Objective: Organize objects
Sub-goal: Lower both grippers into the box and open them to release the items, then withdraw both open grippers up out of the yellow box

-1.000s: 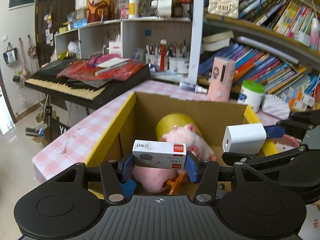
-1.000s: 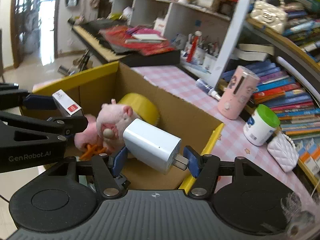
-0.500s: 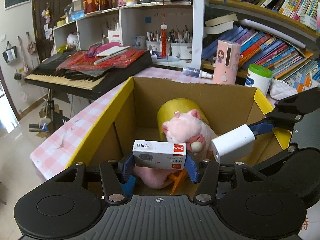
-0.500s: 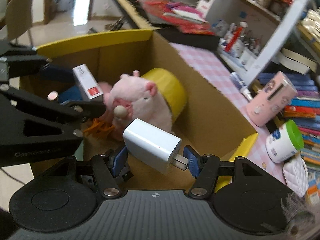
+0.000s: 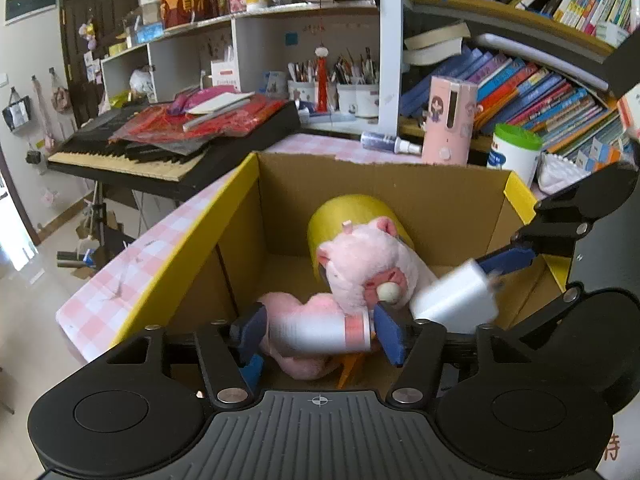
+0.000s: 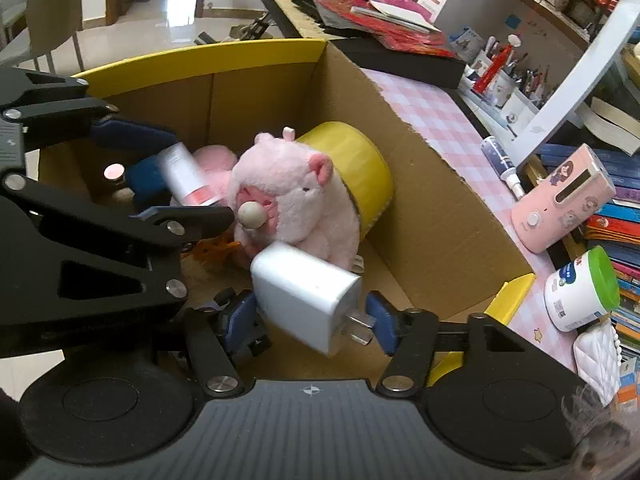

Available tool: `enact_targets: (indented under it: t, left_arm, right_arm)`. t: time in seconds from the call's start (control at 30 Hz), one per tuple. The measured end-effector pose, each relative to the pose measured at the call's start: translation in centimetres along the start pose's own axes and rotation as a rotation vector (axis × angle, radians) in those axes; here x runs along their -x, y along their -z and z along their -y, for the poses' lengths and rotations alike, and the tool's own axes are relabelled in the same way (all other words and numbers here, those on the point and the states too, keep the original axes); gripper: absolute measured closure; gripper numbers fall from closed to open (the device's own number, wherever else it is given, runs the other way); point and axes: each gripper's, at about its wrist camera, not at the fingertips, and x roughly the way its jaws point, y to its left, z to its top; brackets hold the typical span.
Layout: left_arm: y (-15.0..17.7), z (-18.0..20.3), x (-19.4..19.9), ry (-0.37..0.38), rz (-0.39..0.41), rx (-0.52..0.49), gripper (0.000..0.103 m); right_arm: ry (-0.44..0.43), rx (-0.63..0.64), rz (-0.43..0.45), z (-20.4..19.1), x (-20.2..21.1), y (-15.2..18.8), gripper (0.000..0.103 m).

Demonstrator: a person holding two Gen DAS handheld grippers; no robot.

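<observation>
Inside one box point(image 6: 420, 184): one pig point(image 6: 288, 200), two grippers point(image 6: 310, 320) point(image 5: 316, 330).

Keyboard point(image 5: 160, 148) under red papers, bookshelf point(image 5: 532, 92), pen cups point(image 5: 352, 94) beyond the pink checked tablecloth point(image 6: 440, 116)

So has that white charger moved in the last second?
Yes. In the left view the charger has dropped from above the box rim to down inside it, beside the pig.

Bright daylight, glare off the floor point(image 6: 168, 20), fisheye bending the shelves point(image 5: 500, 20) at the edges, and motion blur smearing the small box point(image 5: 320, 330) and charger point(image 5: 452, 300).
</observation>
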Motion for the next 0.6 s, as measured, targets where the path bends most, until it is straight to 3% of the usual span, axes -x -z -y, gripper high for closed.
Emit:
enact_targets:
  t: [0.1, 0.27, 0.53, 0.6]
  left_arm:
    - [-0.2, -0.3, 0.8, 0.003, 0.028, 0.016, 0.035]
    - [-0.6, -0.7, 2.7, 0.018, 0.087, 0.045, 0.024]
    - [-0.9, -1.3, 6.2, 0.063, 0.175, 0.089, 0.009]
    - [-0.8, -1.6, 7.2, 0.065, 0.196, 0.095, 0.006]
  right_arm:
    - [0.017, -0.031, 0.028, 0.3, 0.4, 0.1, 0.037]
    - [0.059, -0.124, 0.088, 0.6, 2.1, 0.6, 0.036]
    - [0.184, -0.322, 0.228, 0.0, 7.4, 2.5, 0.029]
    - [0.239, -0.369, 0.260, -0.7, 8.8, 3.0, 0.021]
